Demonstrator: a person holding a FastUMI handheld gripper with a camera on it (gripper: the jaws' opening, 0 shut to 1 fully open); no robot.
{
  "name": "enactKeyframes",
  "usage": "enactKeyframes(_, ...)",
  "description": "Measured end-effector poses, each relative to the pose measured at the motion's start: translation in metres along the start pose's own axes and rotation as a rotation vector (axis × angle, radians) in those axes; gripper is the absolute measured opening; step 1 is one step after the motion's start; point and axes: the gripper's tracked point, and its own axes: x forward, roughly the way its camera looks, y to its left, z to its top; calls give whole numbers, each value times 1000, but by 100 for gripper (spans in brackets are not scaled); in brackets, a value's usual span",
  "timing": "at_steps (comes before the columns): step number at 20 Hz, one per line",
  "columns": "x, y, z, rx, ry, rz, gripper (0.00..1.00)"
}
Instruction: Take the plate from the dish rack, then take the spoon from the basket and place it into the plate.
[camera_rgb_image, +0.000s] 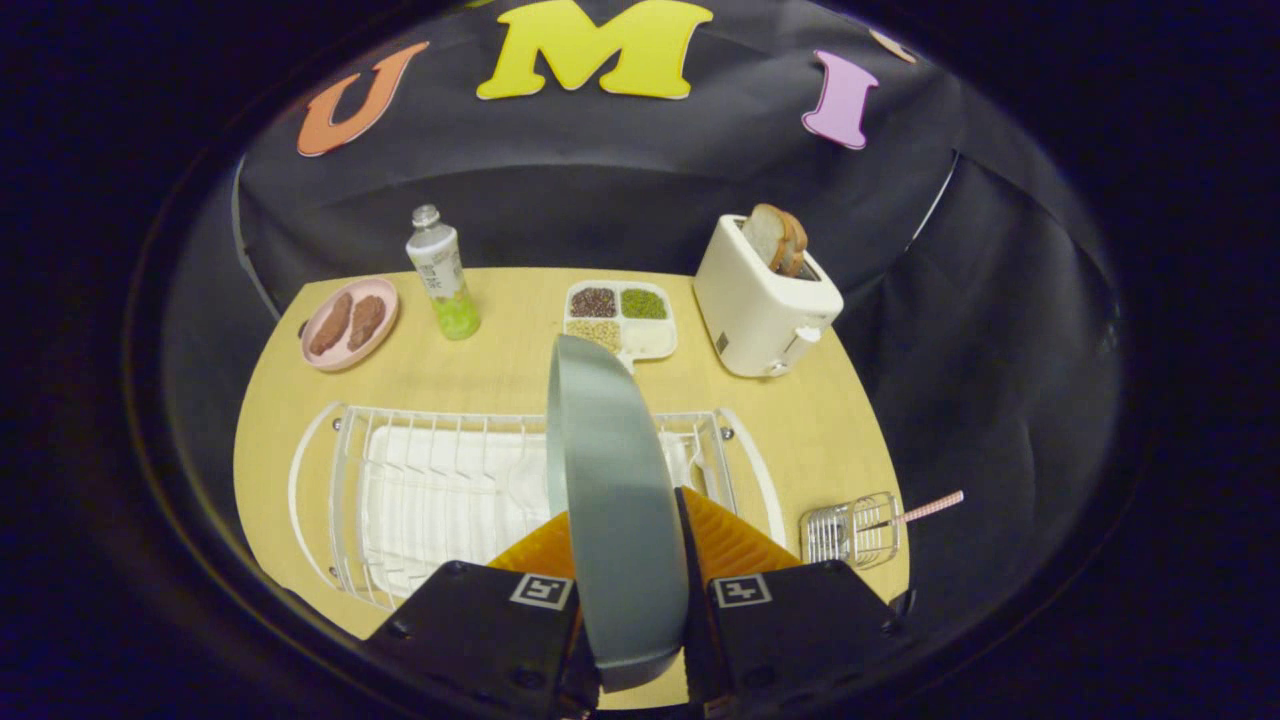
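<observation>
We have the plate (610, 500) pinched edge-on in the gripper (628, 610), one finger pressed to each face, so it stands upright between them and rises over the dish rack (450, 490) below. It looks lifted free of the wires, though we cannot tell how much air lies under its lower rim, because the fingers hide that part. The step in hand, as we judge it, is carrying the plate off the rack and laying it flat on bare table (840, 420). To do this well we should keep the pinch firm, since a smooth plate held by its faces can slide, and lift straight up until the rim is surely past the rack wires before swinging aside. The best open room seems to be the stretch of wood to the right of the rack, between the toaster (765, 300) and the small wire basket (852, 530) that holds the spoon (925, 508), whose handle pokes out toward the table's edge. That patch is not wide, so we would set the plate down well short of the rim and apart from the basket, leaving space to reach the spoon afterwards. Beyond the rack stand a divided tray of grains (622, 318), a bottle (442, 275) and a pink dish of food (350, 322); these sit near the far edge and leave little spare room there.
</observation>
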Motion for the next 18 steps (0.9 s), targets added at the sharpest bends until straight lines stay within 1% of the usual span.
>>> enactKeyframes(3, -27, -10, -22, 47, -32, 140, 37)
enactKeyframes(5, -43, -25, -48, 79, -40, 219, 37)
enactKeyframes(7, -53, -42, -78, 83, -54, 265, 37)
enactKeyframes(9, -54, -63, -111, 100, -56, 282, 37)
enactKeyframes(11, -46, -78, -141, 109, -58, 305, 37)
enactKeyframes(12, -39, -87, -154, 121, -58, 304, 37)
enactKeyframes(14, -26, -94, -186, 160, -43, 335, 37)
enactKeyframes(15, -19, -94, -203, 188, -27, 363, 37)
enactKeyframes(18, 6, -79, -244, 285, 46, 484, 37)
